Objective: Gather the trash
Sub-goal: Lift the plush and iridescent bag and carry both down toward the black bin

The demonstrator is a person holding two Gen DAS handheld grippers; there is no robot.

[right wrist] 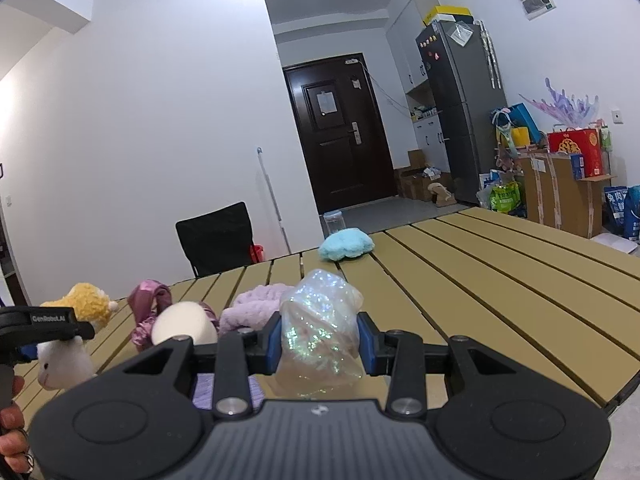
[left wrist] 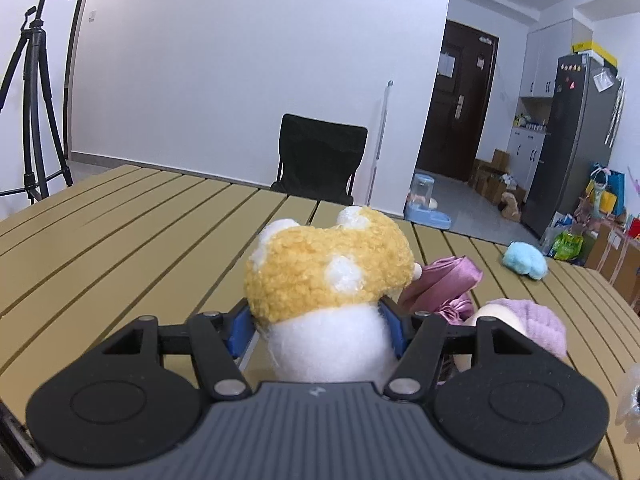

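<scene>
My left gripper (left wrist: pixel 318 322) is shut on a plush toy (left wrist: pixel 328 272) with a yellow fleecy head and a white body; the blue pads press into the white body on both sides. The same toy (right wrist: pixel 66 360) shows at the far left of the right wrist view. My right gripper (right wrist: pixel 320 340) is shut on a crumpled piece of clear, glittery plastic wrap (right wrist: pixel 320 320), squeezed between its blue pads just above the slatted tan table (right wrist: pixel 480 280). An edge of that wrap (left wrist: pixel 630 400) shows at the right border of the left wrist view.
Between the grippers lie a pink satin cloth (right wrist: pixel 150 304), a cream rounded thing (right wrist: pixel 184 326) and a lilac fluffy item (right wrist: pixel 256 304). A light blue fluffy piece (right wrist: pixel 346 244) sits farther back. A black chair (left wrist: pixel 320 156) stands behind the table, a tripod (left wrist: pixel 36 100) at left.
</scene>
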